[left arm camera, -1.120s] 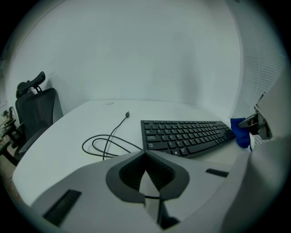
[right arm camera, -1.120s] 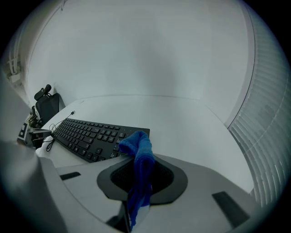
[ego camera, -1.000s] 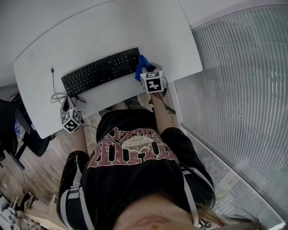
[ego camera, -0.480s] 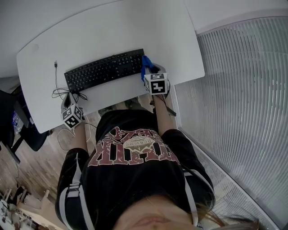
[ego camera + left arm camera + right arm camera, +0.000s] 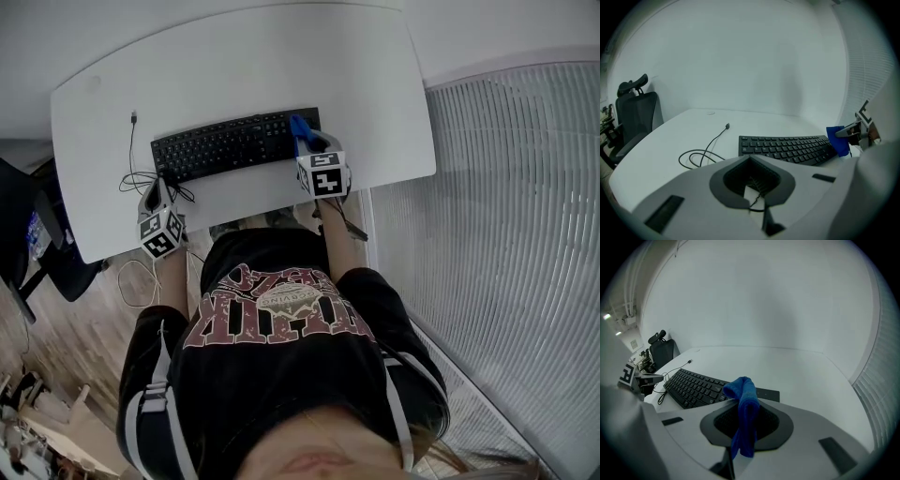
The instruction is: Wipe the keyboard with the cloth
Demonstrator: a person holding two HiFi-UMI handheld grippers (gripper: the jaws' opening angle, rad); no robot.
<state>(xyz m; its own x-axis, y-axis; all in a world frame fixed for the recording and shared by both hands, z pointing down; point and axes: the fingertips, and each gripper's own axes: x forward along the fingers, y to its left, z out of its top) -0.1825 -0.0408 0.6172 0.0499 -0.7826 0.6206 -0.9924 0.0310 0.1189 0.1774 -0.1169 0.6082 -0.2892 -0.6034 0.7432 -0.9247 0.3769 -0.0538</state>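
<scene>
Left gripper [image 5: 157, 206] hung at the near-left edge of the desk [image 5: 262, 66], beside the looped cable [image 5: 716, 136], jaws closed with nothing held. Keyboard [image 5: 234, 145] lay mid-desk, long axis left to right, its left end just right of that gripper. Right gripper [image 5: 740, 448] was clamped shut on the blue cloth [image 5: 743, 411], held at the keyboard's right end; contact with the keys could not be told. Judgement: right hand is nearer, and the wipe should run leftward along the keys.
</scene>
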